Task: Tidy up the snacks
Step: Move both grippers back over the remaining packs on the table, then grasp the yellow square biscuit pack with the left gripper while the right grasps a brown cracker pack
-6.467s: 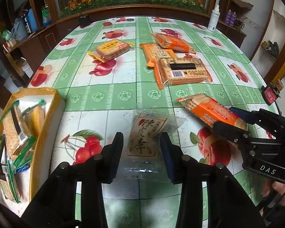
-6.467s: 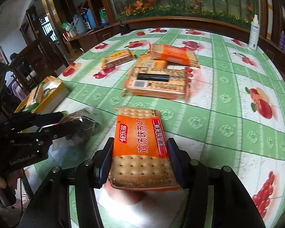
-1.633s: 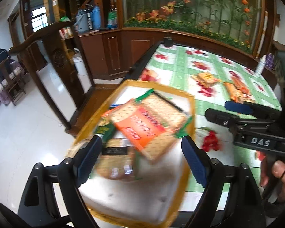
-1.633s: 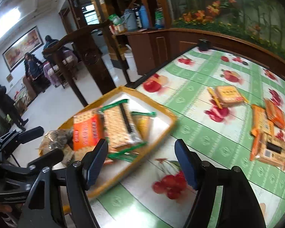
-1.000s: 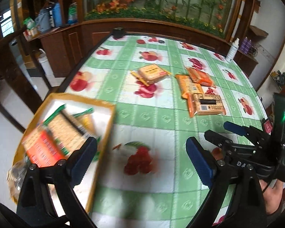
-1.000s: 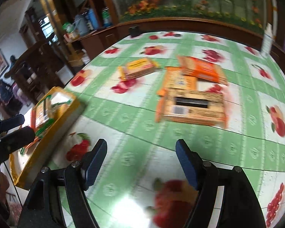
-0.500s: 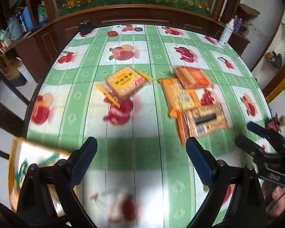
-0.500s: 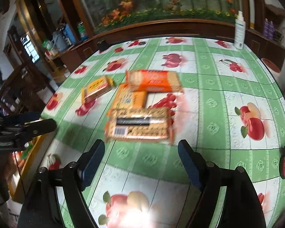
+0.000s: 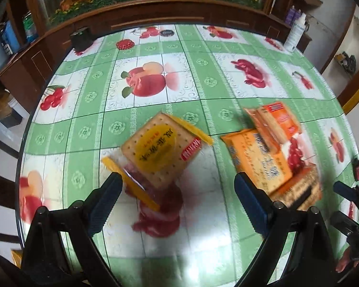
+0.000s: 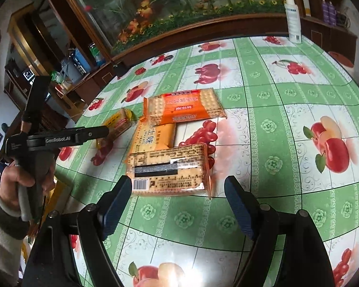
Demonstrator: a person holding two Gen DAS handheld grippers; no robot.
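Note:
My left gripper (image 9: pixel 177 203) is open and empty, hovering just short of a yellow cracker pack (image 9: pixel 160 153) on the fruit-print tablecloth. To its right lie an orange-yellow pack (image 9: pixel 258 157), an orange pack (image 9: pixel 277 122) and a barcode-side cracker pack (image 9: pixel 299 191). My right gripper (image 10: pixel 179 203) is open and empty, just in front of the barcode-side pack (image 10: pixel 170 169). Beyond it lie the orange-yellow pack (image 10: pixel 153 136), the long orange pack (image 10: pixel 182 110) and the yellow pack (image 10: pixel 119 119). The left gripper's body (image 10: pixel 59 138) shows at the left of the right wrist view.
The table (image 9: pixel 203 59) is round with a dark rim; floor drops off at the left. A white spray bottle (image 10: pixel 292 24) stands at the far edge. A dark wooden cabinet with a planted aquarium (image 10: pixel 179 4) runs behind. A corner of the yellow box (image 9: pixel 15 257) shows at lower left.
Both grippers have left the yellow box, where they dropped their packs, and swung back over the table. The left has closed in on the yellow pack, the right on the barcode-side pack.

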